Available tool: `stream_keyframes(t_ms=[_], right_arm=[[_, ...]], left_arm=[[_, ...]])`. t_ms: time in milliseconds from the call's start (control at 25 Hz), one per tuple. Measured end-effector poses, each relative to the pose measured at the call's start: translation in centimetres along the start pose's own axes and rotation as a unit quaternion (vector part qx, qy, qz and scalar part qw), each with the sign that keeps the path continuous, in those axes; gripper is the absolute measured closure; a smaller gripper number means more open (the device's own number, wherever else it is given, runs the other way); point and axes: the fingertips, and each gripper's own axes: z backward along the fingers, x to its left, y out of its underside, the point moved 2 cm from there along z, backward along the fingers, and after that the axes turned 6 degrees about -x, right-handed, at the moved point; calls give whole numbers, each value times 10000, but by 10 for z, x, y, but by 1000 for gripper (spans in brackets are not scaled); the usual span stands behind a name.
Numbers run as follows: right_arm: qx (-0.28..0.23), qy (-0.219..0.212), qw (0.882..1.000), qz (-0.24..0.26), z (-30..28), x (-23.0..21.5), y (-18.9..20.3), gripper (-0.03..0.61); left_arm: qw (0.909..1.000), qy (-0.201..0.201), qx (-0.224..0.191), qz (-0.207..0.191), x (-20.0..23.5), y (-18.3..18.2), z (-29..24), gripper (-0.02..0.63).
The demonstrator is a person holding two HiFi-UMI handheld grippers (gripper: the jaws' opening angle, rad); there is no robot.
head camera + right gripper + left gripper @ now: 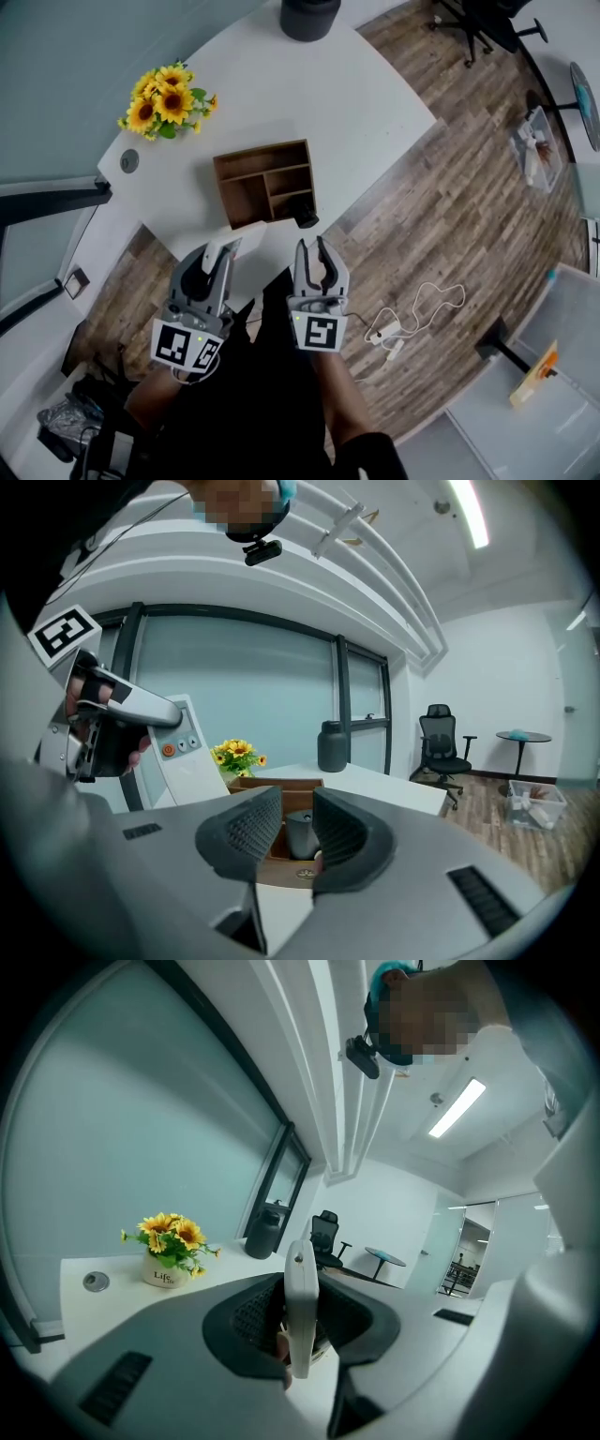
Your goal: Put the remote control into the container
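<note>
**A:** What did the room look like?

**B:** It was an office with a wooden floor [450, 187] and a white table [281, 94] against a glass wall. On the table stood the brown wooden container [265, 182], which was divided into compartments. A pot of sunflowers [167, 101] sat well to its left, and a dark canister [309, 17] was at the far end.

**A:** And where was the remote control?

**B:** The remote control [301, 1307] was clamped on edge in the left gripper [214, 264], with both pads pressed flat on its sides. It stood upright, with its button face turned toward the right gripper [312, 251]. It was over the near edge of the table, short of the container and not yet in it.

**A:** What about the right claw?

**B:** Its jaws stood partly apart with nothing between the pads. It hung just beside the left one and pointed at the container's near right corner.

**A:** Was anything in the way?

**B:** A small dark cup [300, 834] sat at that near right corner, in line with the right jaws. I couldn't tell whether it was inside a compartment or just against the wall. The other compartments looked open from above.

**A:** And around the table?

**B:** There was a round grommet [129, 160] in the tabletop near the flowers. A white cable [412, 314] lay coiled on the floor to the right, and a black office chair [473, 23] stood further back.
</note>
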Motion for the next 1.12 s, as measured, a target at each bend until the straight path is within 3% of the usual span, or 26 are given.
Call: stream_keyframes(t_ms=[160,280,720,1120], right_arm=[[-109,50,9999,-45,4,6,-9,544],[-152,115,9998,-62,8,9,-19,563],[-306,205,9993,-75,34,25,-60,574],[-711,210,9972,-118,66,57,-110,574]], left_arm=[[9997,75,-87,-199,-6,-11,8,518],[9995,136,-182,-224,-10,-21,13,518],[9981,403,-383,-249,-28,-46,38,518],[9946,422,-875,-369,-26,-90,64,518]])
